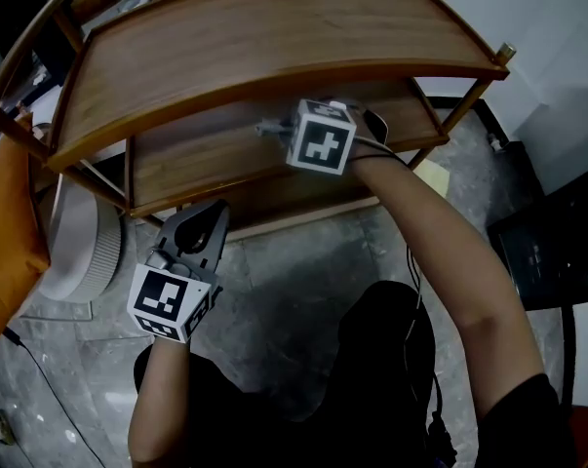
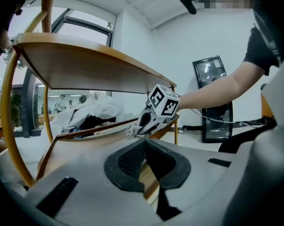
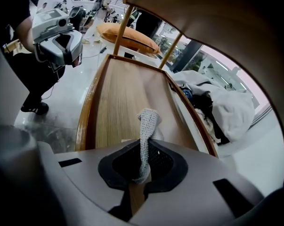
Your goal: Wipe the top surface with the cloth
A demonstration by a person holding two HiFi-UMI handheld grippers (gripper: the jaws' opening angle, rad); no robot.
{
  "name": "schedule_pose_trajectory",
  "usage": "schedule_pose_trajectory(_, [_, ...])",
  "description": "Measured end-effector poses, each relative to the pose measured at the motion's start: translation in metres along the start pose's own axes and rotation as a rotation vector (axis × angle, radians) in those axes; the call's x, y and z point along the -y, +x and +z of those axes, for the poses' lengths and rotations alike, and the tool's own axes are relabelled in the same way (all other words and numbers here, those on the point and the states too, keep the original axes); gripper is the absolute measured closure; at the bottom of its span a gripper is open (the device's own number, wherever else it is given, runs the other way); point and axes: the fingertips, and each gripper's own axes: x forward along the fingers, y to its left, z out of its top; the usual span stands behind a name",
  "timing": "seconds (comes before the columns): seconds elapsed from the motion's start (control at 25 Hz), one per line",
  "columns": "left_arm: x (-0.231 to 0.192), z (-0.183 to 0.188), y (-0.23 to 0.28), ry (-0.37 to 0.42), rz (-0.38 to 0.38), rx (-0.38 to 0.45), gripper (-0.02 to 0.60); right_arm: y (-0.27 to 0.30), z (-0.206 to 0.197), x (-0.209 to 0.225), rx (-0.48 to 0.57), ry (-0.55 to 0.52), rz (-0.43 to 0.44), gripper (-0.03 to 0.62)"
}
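From the head view, the person stands before a wooden shelf unit. The right gripper (image 1: 286, 130) reaches under the top shelf (image 1: 264, 37) and over the middle shelf (image 1: 206, 154). A small grey end of the cloth (image 1: 264, 125) shows at its tip and points to the person's left. The left gripper (image 1: 211, 217) hangs lower, in front of the unit and apart from it. An orange cushion (image 1: 6, 222) lies at the left edge.

In the left gripper view, the jaws of the left gripper (image 2: 146, 161) are drawn together and nothing is between them. Beyond them, the right gripper (image 2: 137, 128) rests low over the middle shelf (image 2: 85, 142), with the cloth (image 2: 130, 132) at its tip.

In the right gripper view, the jaws of the right gripper (image 3: 144, 168) pinch the cloth (image 3: 147, 126). It is a grey knitted cloth, twisted into a narrow rope. Its long axis runs straight out from the jaws, and its free end points away along the length of the middle shelf (image 3: 118, 98). A heap of white laundry (image 3: 222, 102) lies past the shelf's far rim.

So the cloth is not on the top surface yet. I think it should first come out from under the top shelf, then go up and over its rim. A twisted rope wipes little, so it would be better to lay its side flat on the board and drag it along the grain with light, even pressure.
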Motion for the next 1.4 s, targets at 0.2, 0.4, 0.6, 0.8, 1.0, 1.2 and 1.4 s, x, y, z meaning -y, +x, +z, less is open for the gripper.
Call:
schedule_pose_trajectory(0.2, [0.015,0.006,0.014,0.014,-0.034,0.004,0.569,-0.013,-0.034,0.01,-0.033,0.031,-0.023,0.559])
schedule_pose_trajectory(0.4, [0.028,0.007,0.027,0.019,-0.057,-0.005,0.569,-0.03,-0.069,0.021,-0.057,0.066,-0.058,0.559])
schedule_pose_trajectory(0.6, [0.04,0.01,0.041,0.026,-0.084,0.001,0.569,-0.048,-0.108,0.031,-0.087,0.106,-0.099,0.559])
schedule_pose_trajectory(0.8, [0.053,0.012,0.053,0.029,-0.116,0.002,0.569,-0.067,-0.143,0.038,-0.132,0.162,-0.162,0.559])
schedule_pose_trajectory(1.0, [0.063,0.016,0.066,0.024,-0.136,0.016,0.569,-0.085,-0.176,0.047,-0.195,0.208,-0.234,0.559])
schedule_pose_trajectory(1.2, [0.08,0.008,0.074,0.009,-0.173,0.012,0.569,-0.102,-0.205,0.052,-0.275,0.247,-0.29,0.56])
schedule_pose_trajectory(1.4, [0.086,0.007,0.074,0.006,-0.188,0.018,0.569,-0.113,-0.225,0.055,-0.338,0.301,-0.323,0.56])
